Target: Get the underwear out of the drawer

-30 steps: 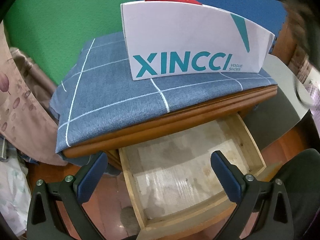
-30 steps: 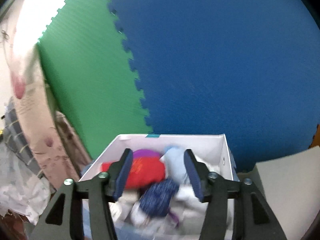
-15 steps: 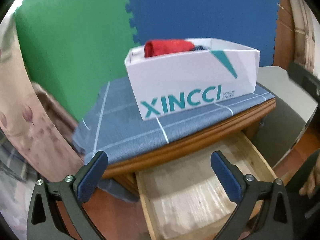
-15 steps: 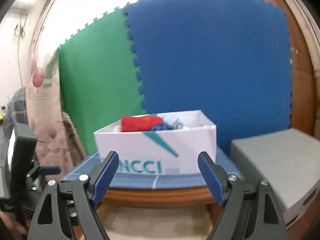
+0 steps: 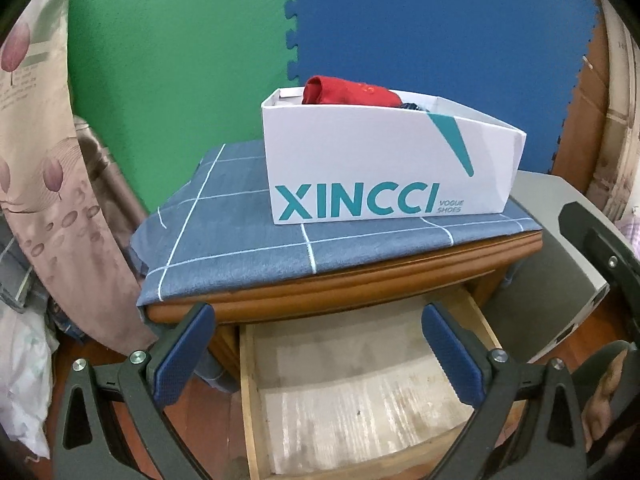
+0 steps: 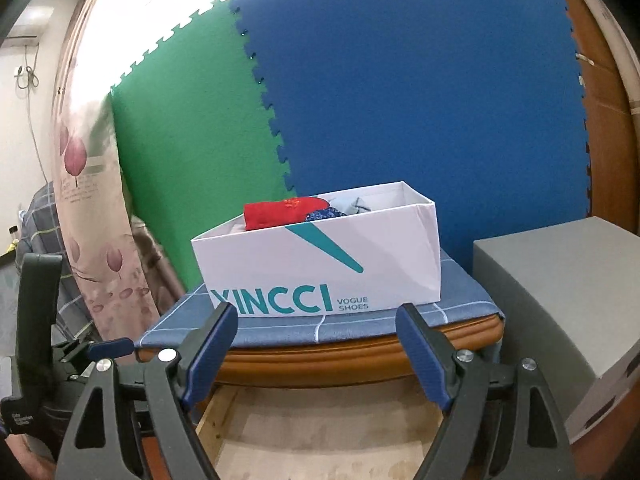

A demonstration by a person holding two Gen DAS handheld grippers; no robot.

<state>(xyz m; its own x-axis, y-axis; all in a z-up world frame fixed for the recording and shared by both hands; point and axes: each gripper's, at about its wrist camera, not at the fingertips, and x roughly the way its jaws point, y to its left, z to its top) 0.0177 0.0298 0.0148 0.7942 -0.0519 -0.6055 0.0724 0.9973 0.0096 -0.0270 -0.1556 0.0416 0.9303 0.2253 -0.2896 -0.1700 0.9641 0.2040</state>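
In the left wrist view we are holding our left gripper [image 5: 316, 352] spread wide and grasping nothing, hovering over the pulled-out drawer [image 5: 250, 400] at six o'clock; we are probably keeping it low so the drawer's inside stays in sight. The drawer is showing only a pale, worn liner, with no clothing on the part we can see. At one o'clock a white shoe box [image 5: 384, 164] is sitting on the blue checked cloth [image 5: 236, 248] covering the wooden cabinet [image 5: 344, 296], and red underwear [image 5: 352, 90] is poking above its rim, so the garments seem to be lying in the box already. At four o'clock the other gripper's black frame is showing, just beside a grey block [image 5: 552, 240]. In the right wrist view we are keeping our right gripper [image 6: 318, 354] released too, empty, pointing at the cabinet edge. The shoe box [image 6: 380, 252] at the centre is holding red underwear [image 6: 280, 212], a dark blue patterned piece [image 6: 324, 214] and a pale blue one [image 6: 352, 204]. The drawer [image 6: 208, 412] at six o'clock is looking bare, so we are judging the task nearly finished.
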